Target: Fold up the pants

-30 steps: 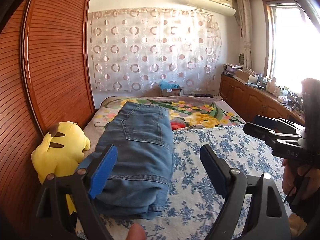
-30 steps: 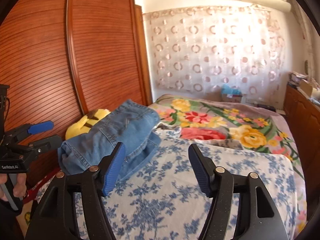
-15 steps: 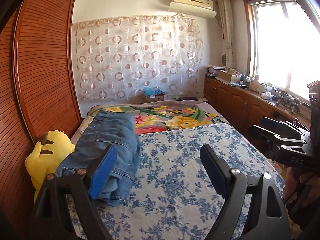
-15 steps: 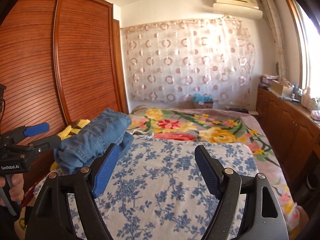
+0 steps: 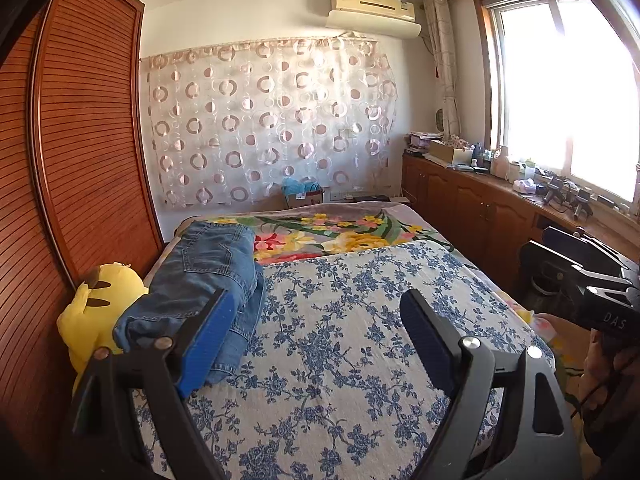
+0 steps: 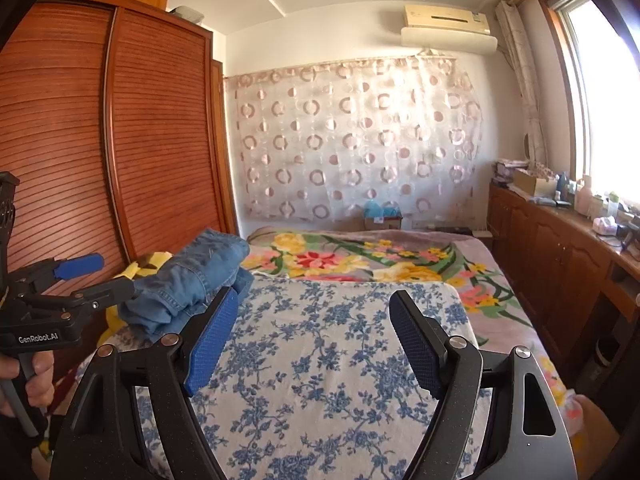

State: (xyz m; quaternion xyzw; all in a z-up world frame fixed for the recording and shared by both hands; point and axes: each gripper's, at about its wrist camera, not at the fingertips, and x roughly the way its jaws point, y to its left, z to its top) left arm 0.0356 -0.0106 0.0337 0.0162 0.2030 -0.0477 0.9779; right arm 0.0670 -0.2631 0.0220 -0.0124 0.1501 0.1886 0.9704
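Folded jeans (image 5: 208,280): near corner hidden behind left gripper's (image 5: 316,344) blue pad in the left wrist view; underside layers not visible. Yellow plush toy (image 5: 96,308) beside the jeans: lower body cut by gripper frame; in the right wrist view mostly hidden behind the jeans. Right gripper (image 5: 576,264) cut off at the frame's right edge, holding hand (image 5: 600,376) partly out of frame. Countertop clutter (image 5: 532,184) far from the jeans: too small to identify. Window (image 5: 568,80) blown out.

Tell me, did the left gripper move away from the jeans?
Yes. The left gripper backed away: the folded jeans and the yellow plush toy beside them look smaller and farther off than before.
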